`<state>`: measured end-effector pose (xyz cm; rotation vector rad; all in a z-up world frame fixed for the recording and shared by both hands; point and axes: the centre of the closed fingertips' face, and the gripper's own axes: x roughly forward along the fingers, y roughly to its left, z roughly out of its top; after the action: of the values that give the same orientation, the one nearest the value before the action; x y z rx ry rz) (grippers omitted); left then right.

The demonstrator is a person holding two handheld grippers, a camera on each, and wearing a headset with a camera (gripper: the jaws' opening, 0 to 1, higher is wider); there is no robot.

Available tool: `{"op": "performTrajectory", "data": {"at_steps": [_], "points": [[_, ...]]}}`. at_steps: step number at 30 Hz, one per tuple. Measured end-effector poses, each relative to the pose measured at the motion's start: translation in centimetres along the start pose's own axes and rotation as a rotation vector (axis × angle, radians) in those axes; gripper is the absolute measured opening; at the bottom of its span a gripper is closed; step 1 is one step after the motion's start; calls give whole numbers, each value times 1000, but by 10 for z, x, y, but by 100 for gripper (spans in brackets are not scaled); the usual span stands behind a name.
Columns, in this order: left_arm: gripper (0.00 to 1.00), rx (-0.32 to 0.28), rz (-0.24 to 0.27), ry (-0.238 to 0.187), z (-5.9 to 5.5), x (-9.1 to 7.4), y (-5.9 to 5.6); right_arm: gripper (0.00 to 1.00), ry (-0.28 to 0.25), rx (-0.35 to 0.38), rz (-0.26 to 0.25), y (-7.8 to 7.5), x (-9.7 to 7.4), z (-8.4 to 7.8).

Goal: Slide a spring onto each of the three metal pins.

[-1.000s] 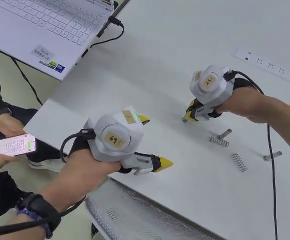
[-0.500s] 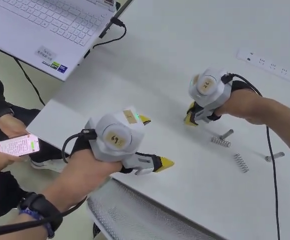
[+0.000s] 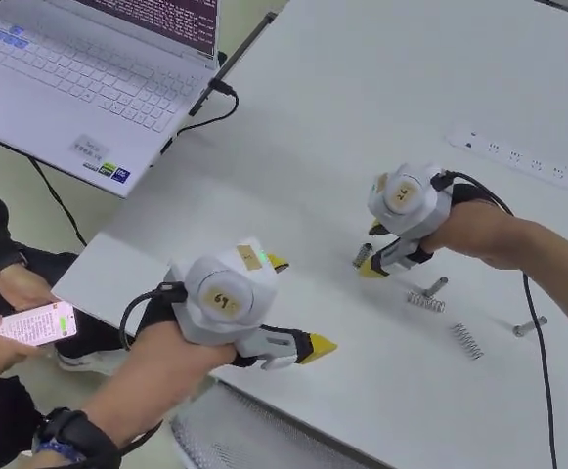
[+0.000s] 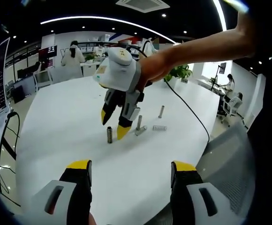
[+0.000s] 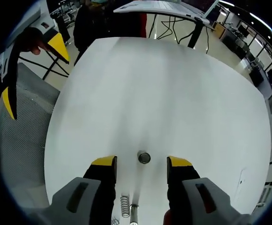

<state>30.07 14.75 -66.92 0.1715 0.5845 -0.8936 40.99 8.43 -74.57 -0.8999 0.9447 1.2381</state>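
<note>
Right gripper (image 5: 141,163) hovering over upright pin (image 4: 109,135) — jaws wide, straddling it.
Left gripper (image 4: 132,165) is hanging wide open by the near edge of the table (image 3: 362,117); bare surface is stretching beyond the pin.

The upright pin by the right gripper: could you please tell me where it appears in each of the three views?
Head view: the upright pin stands right of centre, at the yellow tips of the right gripper.
Left gripper view: the pin is left of centre, just below the right gripper.
Right gripper view: the pin is low centre, seen end-on between the right gripper's open jaws.
Shared landmark: the right gripper's yellow tips.
</note>
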Motion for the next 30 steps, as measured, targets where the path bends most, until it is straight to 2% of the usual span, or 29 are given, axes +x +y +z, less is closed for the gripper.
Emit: {"op": "performTrajectory", "data": {"at_steps": [7,16,30], "points": [[65,3,27,-11,6,-9,3,41,-17,26,-37,0,-11,-10],[65,-11,51,-19,5,-17,6,41,-60,66,-86,4,-31,-14],[65,-8,66,-29,10,-22,2,42,-157,158,-190,22,-64,-31]]}}
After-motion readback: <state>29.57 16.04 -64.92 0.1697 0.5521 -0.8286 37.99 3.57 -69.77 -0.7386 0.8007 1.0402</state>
